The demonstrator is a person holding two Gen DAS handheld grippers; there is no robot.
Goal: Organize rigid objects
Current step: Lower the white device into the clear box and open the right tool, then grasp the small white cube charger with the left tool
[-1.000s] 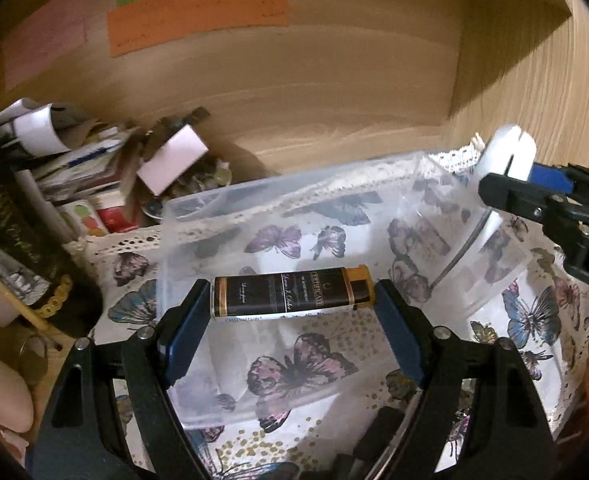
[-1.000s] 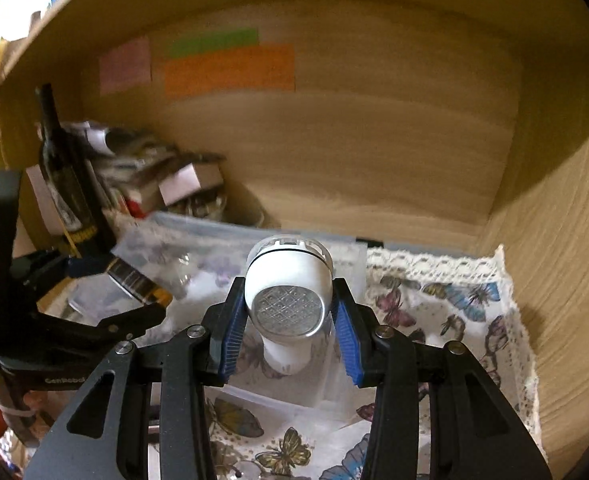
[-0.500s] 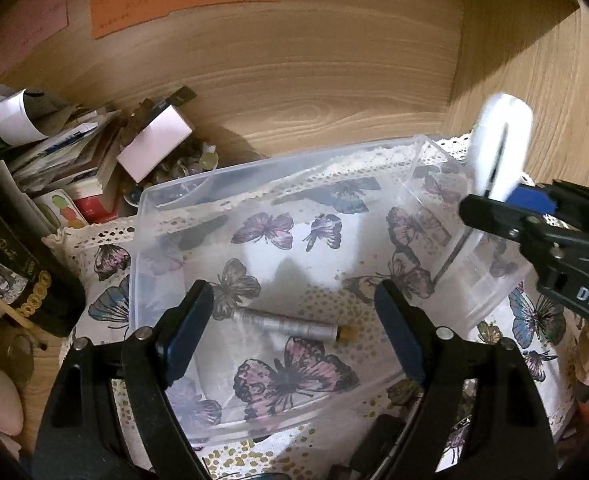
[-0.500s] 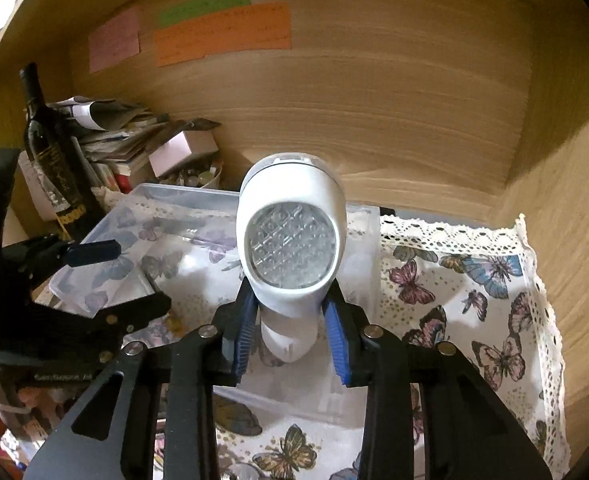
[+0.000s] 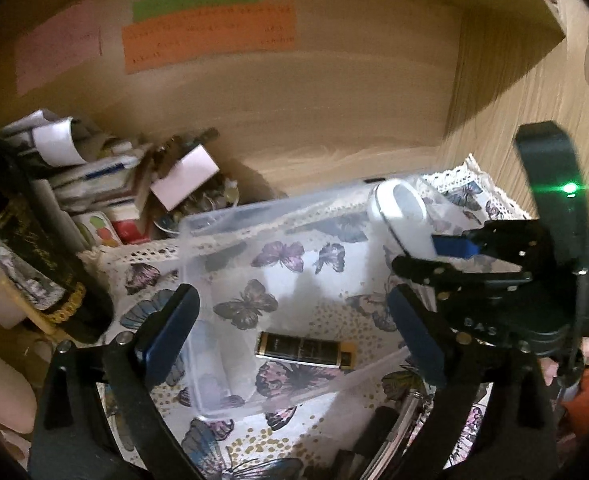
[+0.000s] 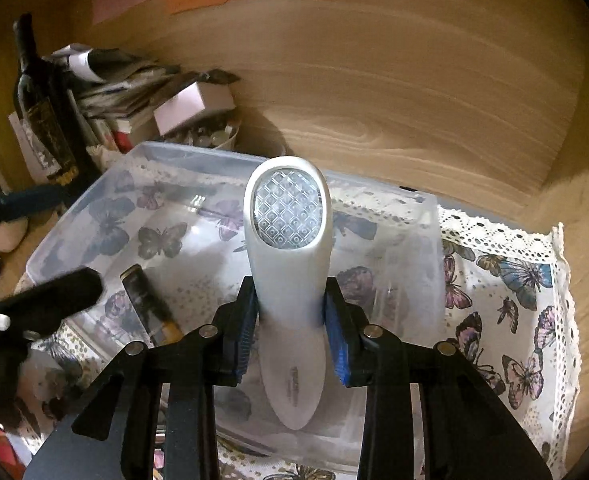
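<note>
A black tube with a gold cap (image 5: pixel 304 349) lies flat on the floor of a clear plastic bin (image 5: pixel 230 216). My left gripper (image 5: pixel 292 300) hangs above it with its jaws opening wide, and the pads touch nothing. My right gripper (image 6: pixel 292 320) is shut on the handle of a white torch (image 6: pixel 288 216), whose lens faces the camera. The torch is held tilted over the bin's (image 6: pixel 198 152) right half. The right wrist view also shows the tube (image 6: pixel 146 304) and the left gripper (image 6: pixel 76 238). The left wrist view shows the torch (image 5: pixel 400 216) in the right gripper (image 5: pixel 426 254).
The bin stands on a butterfly-print cloth (image 6: pixel 514 280) inside a wooden shelf niche. At the back left are a dark wine bottle (image 6: pixel 42 108), a heap of papers and books (image 6: pixel 126 76) and a small pale box (image 6: pixel 192 106). Coloured notes (image 5: pixel 210 36) are stuck on the back wall.
The left gripper let go of the black tube, which dropped onto the bin floor, and its jaws spread wider. The right gripper brought the torch down over the bin and tipped it forward.
</note>
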